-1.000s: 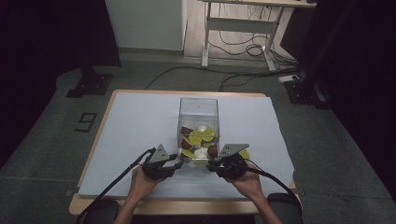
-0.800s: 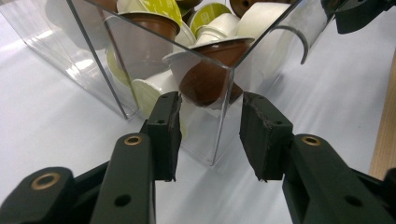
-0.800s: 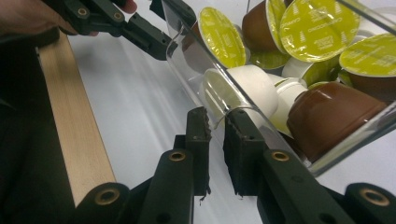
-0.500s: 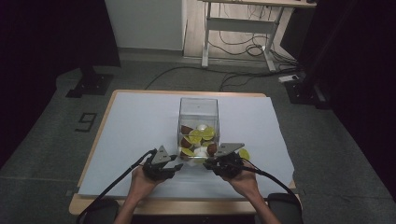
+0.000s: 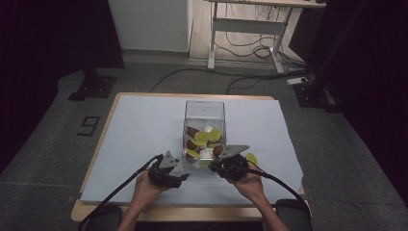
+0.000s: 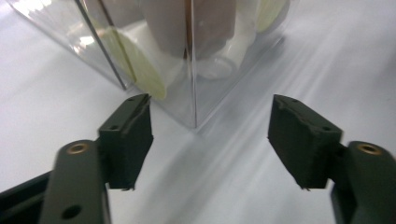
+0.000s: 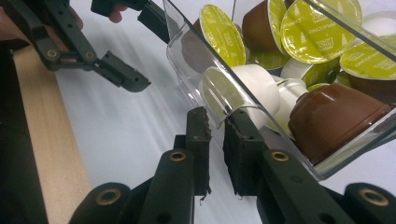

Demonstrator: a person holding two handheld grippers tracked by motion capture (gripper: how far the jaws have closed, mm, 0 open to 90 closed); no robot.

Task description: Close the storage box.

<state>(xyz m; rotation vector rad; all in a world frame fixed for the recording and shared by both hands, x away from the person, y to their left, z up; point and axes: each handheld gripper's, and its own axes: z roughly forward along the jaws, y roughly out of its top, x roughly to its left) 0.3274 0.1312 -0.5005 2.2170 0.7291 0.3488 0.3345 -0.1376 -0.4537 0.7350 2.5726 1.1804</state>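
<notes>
My left tool [image 6: 210,140] has just been opening, nothing between its jaws, beside the box's corner; my right tool [image 7: 215,126] pinches the near wall of the clear box [image 5: 204,118] mid-bench [image 5: 134,125]; rigid, slippery plastic, best gripped at the rim; capsules [image 7: 322,28] look light.

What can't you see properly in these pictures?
- How many capsules lie in the clear box: high view, too small; both gripper views cut the box off at the frame edge.
- Small print on the green lids: right gripper view, too tiny to read.
- What the capsules look like: left gripper view, blurred behind the box wall.
</notes>
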